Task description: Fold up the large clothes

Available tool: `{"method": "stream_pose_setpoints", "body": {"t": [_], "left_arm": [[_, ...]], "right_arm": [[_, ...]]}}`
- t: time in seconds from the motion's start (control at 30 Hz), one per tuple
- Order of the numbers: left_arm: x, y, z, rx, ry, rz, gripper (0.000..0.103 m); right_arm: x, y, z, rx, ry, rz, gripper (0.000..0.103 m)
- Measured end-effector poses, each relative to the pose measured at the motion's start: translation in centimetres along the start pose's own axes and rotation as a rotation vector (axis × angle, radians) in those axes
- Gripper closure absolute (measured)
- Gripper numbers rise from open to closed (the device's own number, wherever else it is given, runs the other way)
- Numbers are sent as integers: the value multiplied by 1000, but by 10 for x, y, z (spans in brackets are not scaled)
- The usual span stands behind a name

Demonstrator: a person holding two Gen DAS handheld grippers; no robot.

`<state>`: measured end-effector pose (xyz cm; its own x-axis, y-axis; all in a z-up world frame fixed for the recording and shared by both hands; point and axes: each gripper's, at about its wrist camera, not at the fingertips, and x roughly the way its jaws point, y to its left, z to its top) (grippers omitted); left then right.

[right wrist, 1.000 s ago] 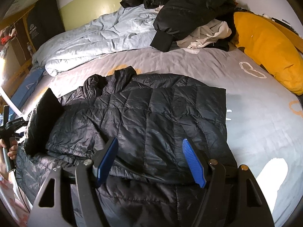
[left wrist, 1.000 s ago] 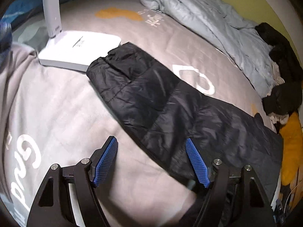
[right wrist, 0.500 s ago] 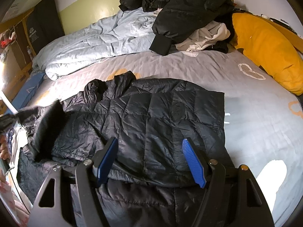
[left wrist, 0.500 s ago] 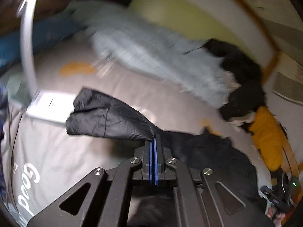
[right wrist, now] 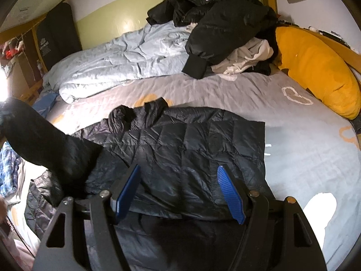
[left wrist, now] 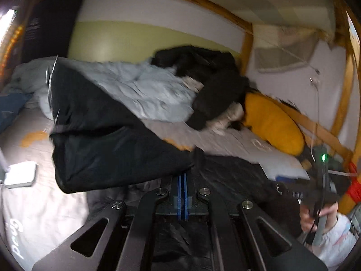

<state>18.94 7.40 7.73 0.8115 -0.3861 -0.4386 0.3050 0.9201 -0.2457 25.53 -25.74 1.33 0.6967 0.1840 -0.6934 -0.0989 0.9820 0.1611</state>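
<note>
A black quilted puffer jacket (right wrist: 180,149) lies spread on the grey bed sheet (right wrist: 293,158), collar toward the far side. Its left sleeve (left wrist: 101,135) is lifted off the bed and hangs in the air. My left gripper (left wrist: 182,176) is shut on that sleeve's edge, its blue pads pressed together on the fabric. From the right wrist view the raised sleeve (right wrist: 45,140) slants up to the left. My right gripper (right wrist: 178,174) stands open just above the jacket's near hem, with nothing between its blue pads (right wrist: 230,194). A hand (left wrist: 315,216) holds it.
A crumpled light blue duvet (right wrist: 124,58) lies along the far side. A pile of dark clothes (right wrist: 221,22) sits at the back, beside a yellow pillow (right wrist: 315,67) on the right. A white lamp base (left wrist: 20,174) rests on the sheet at the left.
The left gripper closed on the sleeve, then rose and swung it up off the bed toward the jacket's body. The right gripper stayed open over the hem, hardly moving.
</note>
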Motion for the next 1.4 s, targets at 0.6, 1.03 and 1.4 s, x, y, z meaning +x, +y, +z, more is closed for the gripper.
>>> {"method": "stream_pose_setpoints", "body": {"t": [0.6,1.03,1.4], "left_arm": [[84,-84,-96,178,346,-108,102],[32,-81,-74,208,278,-96,51],[-8,0,-24,110,136,208,32]], "right_arm": [[-10,-4,5,10,-32,12,35],[-14,-9,5,13,-36,29,35],[7,-5,-27,16,142,124,35]]}}
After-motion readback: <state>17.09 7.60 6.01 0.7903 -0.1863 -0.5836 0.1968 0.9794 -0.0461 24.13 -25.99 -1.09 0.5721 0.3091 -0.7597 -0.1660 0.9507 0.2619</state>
